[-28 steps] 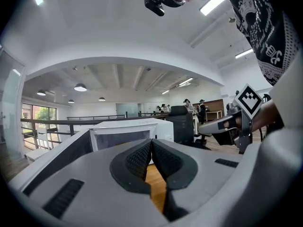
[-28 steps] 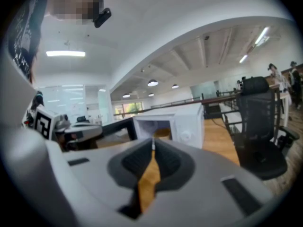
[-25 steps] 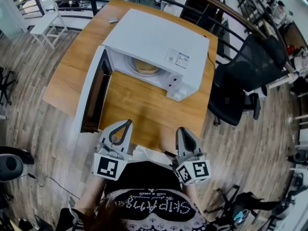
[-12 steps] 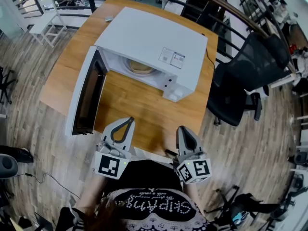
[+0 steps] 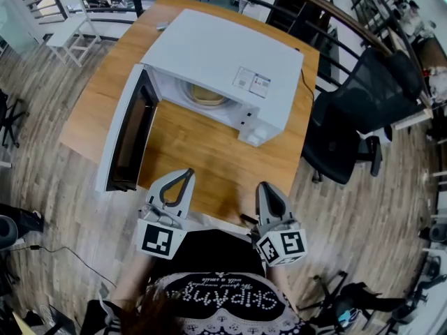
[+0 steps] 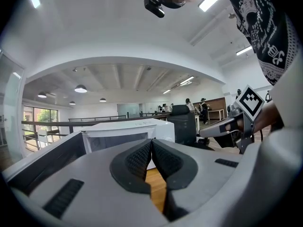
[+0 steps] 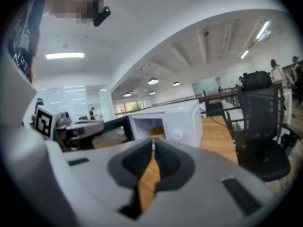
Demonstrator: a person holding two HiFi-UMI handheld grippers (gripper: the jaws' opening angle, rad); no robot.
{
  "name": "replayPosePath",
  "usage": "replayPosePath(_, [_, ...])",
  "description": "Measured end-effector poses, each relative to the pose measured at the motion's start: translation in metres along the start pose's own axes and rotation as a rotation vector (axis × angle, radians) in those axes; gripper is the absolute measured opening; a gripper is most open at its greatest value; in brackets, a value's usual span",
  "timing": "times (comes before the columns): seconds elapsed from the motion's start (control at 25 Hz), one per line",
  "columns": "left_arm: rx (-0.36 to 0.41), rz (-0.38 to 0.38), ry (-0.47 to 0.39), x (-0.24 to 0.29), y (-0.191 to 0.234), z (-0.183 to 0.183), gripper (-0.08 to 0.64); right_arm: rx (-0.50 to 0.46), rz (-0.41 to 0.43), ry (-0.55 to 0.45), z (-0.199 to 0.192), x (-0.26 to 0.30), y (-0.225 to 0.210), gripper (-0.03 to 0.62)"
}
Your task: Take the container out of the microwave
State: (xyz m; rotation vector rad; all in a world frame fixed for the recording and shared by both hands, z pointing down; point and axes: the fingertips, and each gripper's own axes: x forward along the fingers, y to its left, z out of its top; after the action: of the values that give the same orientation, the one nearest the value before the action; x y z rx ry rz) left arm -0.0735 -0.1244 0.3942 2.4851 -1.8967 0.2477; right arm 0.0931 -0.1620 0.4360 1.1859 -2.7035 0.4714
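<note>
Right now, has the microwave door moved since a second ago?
Yes. The door has swung wider open: its free end now sits further left, away from the microwave, which has stayed put.

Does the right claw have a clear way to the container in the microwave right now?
Probably yes: the microwave door stands wide open and only bare table lies between the right claw and the container. Its jaws are shut, though.
</note>
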Motion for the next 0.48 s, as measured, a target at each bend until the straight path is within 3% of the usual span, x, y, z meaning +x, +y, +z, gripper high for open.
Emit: replayPosePath(0.48, [-0.02,-0.019,0.0,0.001,0.019,0.001,0.032,0.0,-0.023,0.0,0.008,0.012,0.011,0.04])
